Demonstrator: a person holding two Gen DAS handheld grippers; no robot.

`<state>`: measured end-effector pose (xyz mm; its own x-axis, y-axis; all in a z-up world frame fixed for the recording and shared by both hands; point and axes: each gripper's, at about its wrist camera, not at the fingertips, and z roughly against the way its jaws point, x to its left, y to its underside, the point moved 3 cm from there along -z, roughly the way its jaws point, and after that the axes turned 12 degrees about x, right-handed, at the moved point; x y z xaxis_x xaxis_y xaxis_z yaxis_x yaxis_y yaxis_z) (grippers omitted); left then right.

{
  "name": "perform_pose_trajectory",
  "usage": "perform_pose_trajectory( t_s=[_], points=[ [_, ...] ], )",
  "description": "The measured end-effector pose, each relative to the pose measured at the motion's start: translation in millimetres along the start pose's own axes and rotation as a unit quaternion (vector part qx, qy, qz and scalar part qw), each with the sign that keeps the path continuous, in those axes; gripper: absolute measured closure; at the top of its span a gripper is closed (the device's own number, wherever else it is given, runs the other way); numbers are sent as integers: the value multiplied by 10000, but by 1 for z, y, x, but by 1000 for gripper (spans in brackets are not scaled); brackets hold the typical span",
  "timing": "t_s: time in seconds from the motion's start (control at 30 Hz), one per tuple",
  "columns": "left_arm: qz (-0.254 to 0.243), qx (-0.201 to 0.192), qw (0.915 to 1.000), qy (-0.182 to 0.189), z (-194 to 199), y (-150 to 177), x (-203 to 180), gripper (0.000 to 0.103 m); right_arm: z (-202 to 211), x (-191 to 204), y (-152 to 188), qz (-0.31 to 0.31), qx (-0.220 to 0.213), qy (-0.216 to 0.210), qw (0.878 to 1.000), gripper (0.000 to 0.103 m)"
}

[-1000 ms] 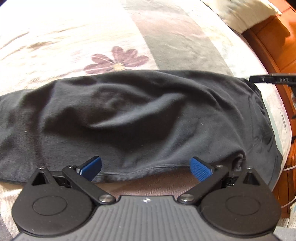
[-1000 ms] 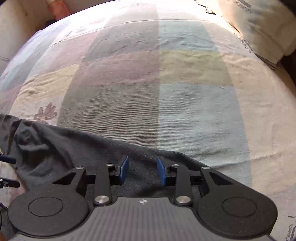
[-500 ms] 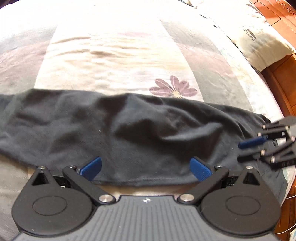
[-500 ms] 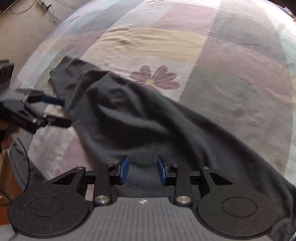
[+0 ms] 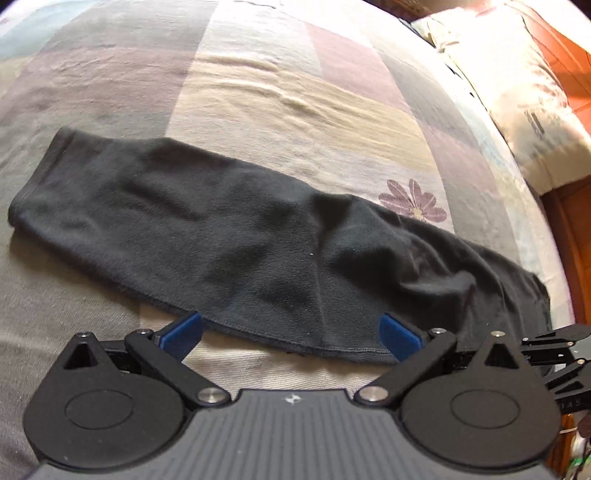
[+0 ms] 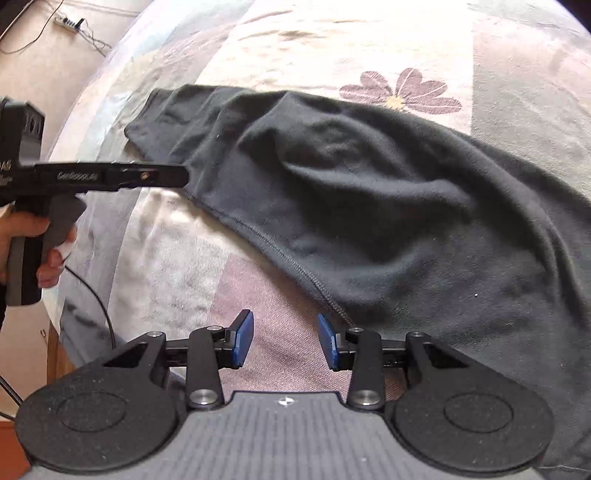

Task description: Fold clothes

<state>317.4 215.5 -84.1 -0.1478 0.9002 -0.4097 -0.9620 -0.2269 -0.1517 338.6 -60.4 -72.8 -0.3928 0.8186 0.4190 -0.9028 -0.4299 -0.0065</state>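
On bedspread [image 5: 295, 92], black garment [image 5: 258, 236] now stretched longer.

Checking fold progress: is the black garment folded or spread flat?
Folded: the black garment lies as a long narrow band across the bedspread, stitched hem along its near edge. How many layers, cannot tell.

The right end of the black knit garment [image 6: 388, 206] is cut off by the edge of the right wrist view. In the left wrist view its lower right corner is covered by the left hand-held gripper [image 5: 291, 332] body. The right hand-held gripper [image 5: 554, 354] is seen only in part there, at the right edge; its blue pads are mostly hidden. The cream printed pillow [image 5: 517, 92] is overexposed, its lettering unreadable. The person's hand [image 6: 26, 243] is cut by the left edge. The white power strip [image 6: 68, 22] on the floor is too small for detail.
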Motion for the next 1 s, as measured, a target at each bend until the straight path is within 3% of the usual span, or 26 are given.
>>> perform_pose_trajectory(
  t_s=[0.1, 0.23, 0.3, 0.47, 0.53, 0.73, 0.83, 1.0],
  points=[
    [867, -251, 9943, 560, 11, 0, 34, 2, 9, -4, -18, -44, -166, 26, 9998, 59],
    [1924, -756, 9734, 991, 21, 1, 82, 2, 12, 6, -56, 235, -337, 120, 9991, 59],
    [2455, -1057, 9540, 1359, 21, 5, 104, 2, 12, 16, -77, 420, -426, 106, 9982, 59],
    [3572, -1741, 8853, 2415, 6, 16, 152, 2, 2, 41, -123, 971, -374, 108, 9945, 59],
    [3736, -1897, 8679, 2669, 1, 15, 160, 2, -3, 50, -139, 1179, -326, 122, 9924, 59],
    [3807, -1997, 8545, 2916, -10, -9, 170, 1, -19, 66, -183, 1630, -307, 208, 9859, 59],
    [3763, -1882, 8581, 2945, -14, -28, 170, 1, -24, 73, -206, 1804, -382, 116, 9828, 59],
    [3404, -1771, 8763, 2913, -20, -34, 161, 1, -32, 90, -247, 2221, -378, -388, 9735, 59]
  ],
)
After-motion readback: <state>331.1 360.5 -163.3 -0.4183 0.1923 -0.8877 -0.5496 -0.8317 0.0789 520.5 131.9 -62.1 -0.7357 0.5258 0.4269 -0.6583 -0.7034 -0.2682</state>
